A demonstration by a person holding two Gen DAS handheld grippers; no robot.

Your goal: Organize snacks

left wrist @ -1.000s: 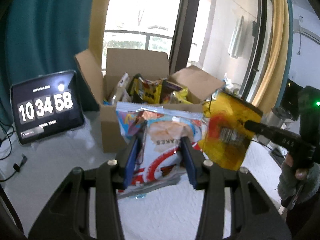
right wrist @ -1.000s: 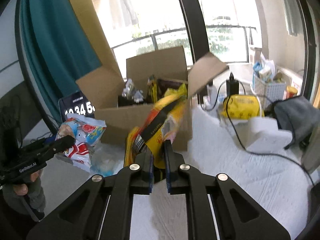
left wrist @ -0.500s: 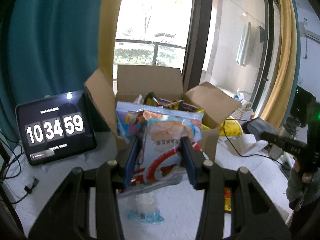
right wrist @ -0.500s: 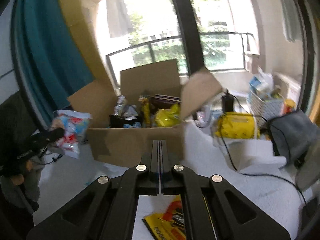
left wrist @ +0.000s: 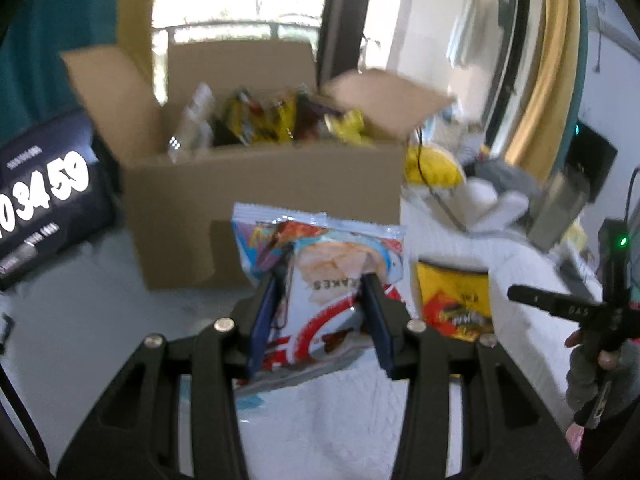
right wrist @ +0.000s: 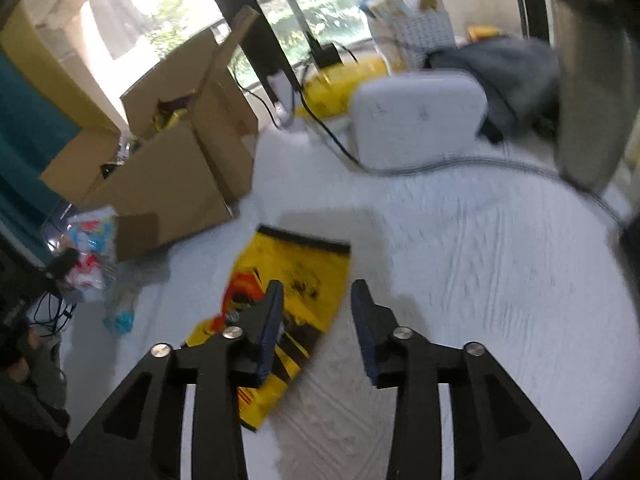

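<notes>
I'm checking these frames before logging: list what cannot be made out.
- Contents of the open cardboard box: left wrist view, motion blur; no packet readable.
- White-and-red snack bag in the left gripper: fingers cover its name.
- Tablet clock: cut by the left edge.
- Yellow snack bag: right wrist view, print smeared; right gripper opening above it.

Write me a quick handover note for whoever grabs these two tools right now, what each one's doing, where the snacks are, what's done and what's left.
Left tool: clamped on the white and blue snack bag, held above the white cloth in front of the cardboard box.
Right tool: jaws opening, gripping nothing; the yellow snack bag lies flat on the cloth beneath it.
Box: open, several snack packets inside.
Also on the cloth: a small blue-and-clear packet near the box.
Done: yellow bag laid out on the cloth.
Left: place the white and blue bag, then deal with the packets in the box.
</notes>
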